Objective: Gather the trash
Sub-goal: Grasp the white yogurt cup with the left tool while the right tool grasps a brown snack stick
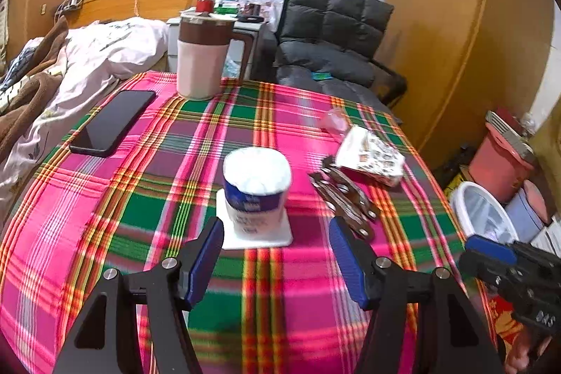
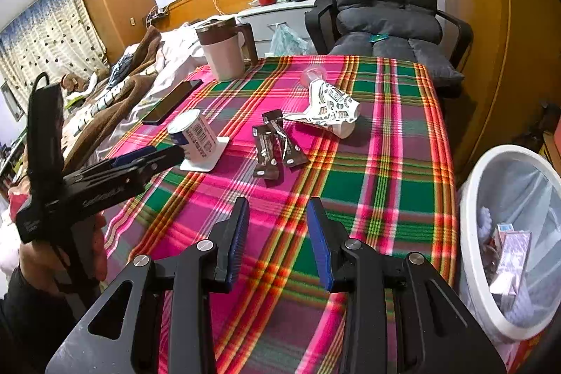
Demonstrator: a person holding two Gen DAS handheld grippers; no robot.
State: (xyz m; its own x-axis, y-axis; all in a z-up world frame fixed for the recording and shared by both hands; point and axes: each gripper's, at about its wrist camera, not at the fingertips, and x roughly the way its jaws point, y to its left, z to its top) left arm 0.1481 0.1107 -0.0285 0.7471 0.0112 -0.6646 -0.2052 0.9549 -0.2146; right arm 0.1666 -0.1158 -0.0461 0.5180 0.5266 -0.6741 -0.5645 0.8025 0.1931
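Observation:
Several brown sachet wrappers (image 1: 345, 204) (image 2: 277, 146) lie mid-table on the plaid cloth. A crumpled white printed wrapper (image 1: 370, 156) (image 2: 329, 111) lies just beyond them, with a small clear pink piece (image 1: 335, 120) (image 2: 310, 74) behind it. My left gripper (image 1: 277, 256) (image 2: 147, 156) hovers open and empty, just short of a white-and-blue cylindrical pack (image 1: 256, 188) (image 2: 193, 135) on a white square coaster (image 1: 280, 239). My right gripper (image 2: 278, 233) is open over the near table, short of the sachets, with nothing between its fingers. A white lined bin (image 2: 471, 233) (image 1: 463, 195) stands at the table's right.
A black phone (image 1: 112, 121) (image 2: 173, 100) and a pink-and-brown lidded mug (image 1: 205, 55) (image 2: 224, 51) sit at the far left of the table. A dark padded chair (image 2: 385, 6) stands behind the table, with an unmade bed (image 1: 105, 51) to the left. The bin holds boxes.

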